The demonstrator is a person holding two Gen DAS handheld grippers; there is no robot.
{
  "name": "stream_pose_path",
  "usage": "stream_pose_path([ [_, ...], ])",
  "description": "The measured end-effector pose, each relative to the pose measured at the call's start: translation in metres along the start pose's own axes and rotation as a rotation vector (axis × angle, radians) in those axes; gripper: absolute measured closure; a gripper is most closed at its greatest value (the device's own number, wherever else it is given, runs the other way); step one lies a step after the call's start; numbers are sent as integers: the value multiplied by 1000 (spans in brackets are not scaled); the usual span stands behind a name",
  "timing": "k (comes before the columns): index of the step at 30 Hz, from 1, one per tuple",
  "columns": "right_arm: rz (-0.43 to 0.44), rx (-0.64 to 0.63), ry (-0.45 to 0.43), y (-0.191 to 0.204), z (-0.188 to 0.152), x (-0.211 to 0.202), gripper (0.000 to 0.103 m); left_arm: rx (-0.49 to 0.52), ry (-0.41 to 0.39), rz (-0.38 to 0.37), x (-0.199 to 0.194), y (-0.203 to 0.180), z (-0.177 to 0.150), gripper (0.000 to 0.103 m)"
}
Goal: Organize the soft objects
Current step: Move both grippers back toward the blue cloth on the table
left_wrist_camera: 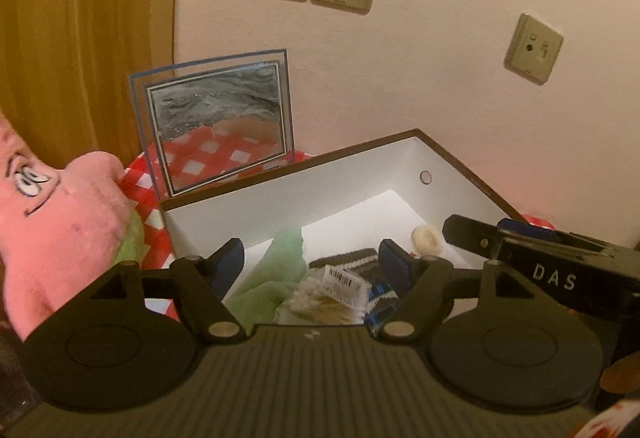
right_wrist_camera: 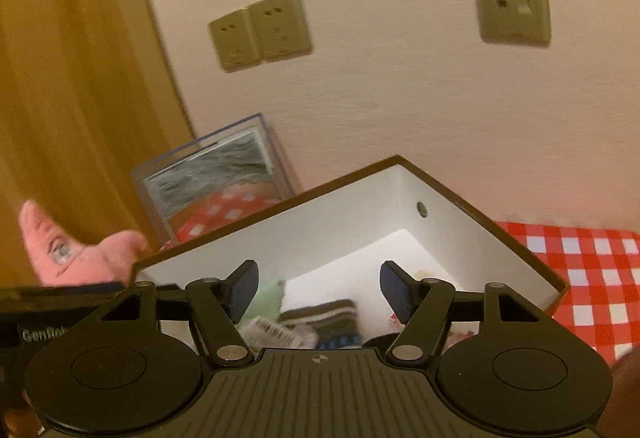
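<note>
We take the box (left_wrist_camera: 460,162) as our landmark. Left of it, outside, lies the pink plush (left_wrist_camera: 60,214) on the checked cloth (right_wrist_camera: 580,258), likely next to go in. Behind the box's left wall a frame (left_wrist_camera: 218,118) stands upright. Our left gripper (left_wrist_camera: 310,262) hangs over the near edge, jaws apart and empty, looking down at what is packed inside: a green cloth (left_wrist_camera: 276,270), a tagged pack (left_wrist_camera: 340,290), striped socks (right_wrist_camera: 332,316), a pale puff (left_wrist_camera: 427,240) nearer the far corner. Our right gripper (right_wrist_camera: 320,290) hovers there too, jaws wide, holding nothing, so both seem free for the plush.
</note>
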State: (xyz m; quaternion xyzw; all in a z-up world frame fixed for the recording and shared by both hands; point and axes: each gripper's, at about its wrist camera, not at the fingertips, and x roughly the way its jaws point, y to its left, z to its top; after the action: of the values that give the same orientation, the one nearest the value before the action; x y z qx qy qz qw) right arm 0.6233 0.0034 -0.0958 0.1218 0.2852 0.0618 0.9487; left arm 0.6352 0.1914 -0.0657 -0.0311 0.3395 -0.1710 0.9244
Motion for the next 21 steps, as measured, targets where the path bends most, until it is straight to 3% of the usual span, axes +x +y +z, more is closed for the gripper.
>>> stream_pose_path([
  [12,119,-37,-23,15,-39,-100,36,-9,-20,-9,-93,-9,-59,32],
  [21,71,23,35,-9,-79,-167,36,12,-10,-1,-149,-33,-106,33],
])
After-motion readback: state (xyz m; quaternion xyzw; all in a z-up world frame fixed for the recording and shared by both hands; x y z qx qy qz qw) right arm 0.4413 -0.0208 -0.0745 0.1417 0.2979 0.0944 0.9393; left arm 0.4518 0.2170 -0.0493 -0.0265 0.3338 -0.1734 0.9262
